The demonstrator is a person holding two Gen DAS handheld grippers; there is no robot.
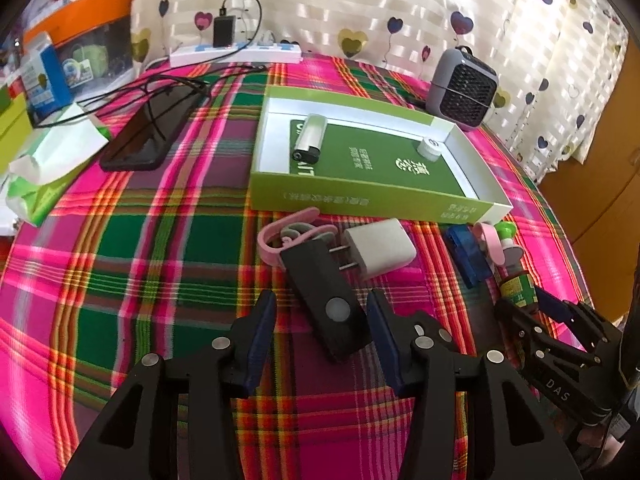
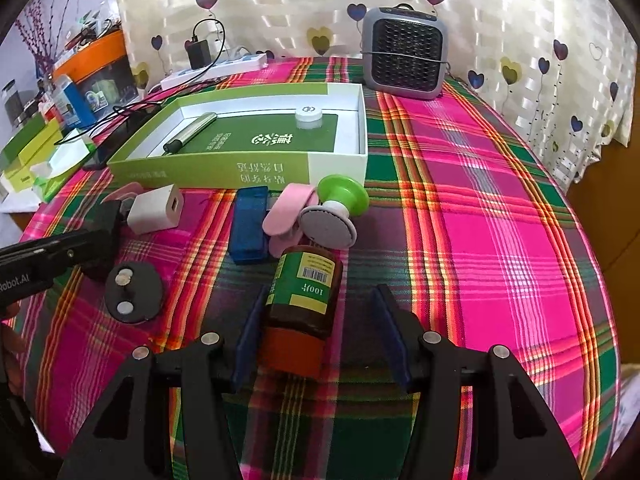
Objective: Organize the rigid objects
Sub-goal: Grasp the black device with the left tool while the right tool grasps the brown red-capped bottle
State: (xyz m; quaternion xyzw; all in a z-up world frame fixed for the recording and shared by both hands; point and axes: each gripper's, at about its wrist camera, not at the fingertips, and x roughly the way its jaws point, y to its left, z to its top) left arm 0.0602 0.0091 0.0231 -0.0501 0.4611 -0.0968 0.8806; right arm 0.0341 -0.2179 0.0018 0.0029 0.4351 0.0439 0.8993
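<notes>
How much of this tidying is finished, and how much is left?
Already in the green box: a silver lighter and a white cap. In hand: nothing gripped; the left gripper straddles a black block, the right gripper a brown bottle, both open. Left on the cloth: white charger, blue case, pink clips.

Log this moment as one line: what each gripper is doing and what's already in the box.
left gripper: open around black block | right gripper: open around brown bottle | green box: holds lighter, white cap
</notes>
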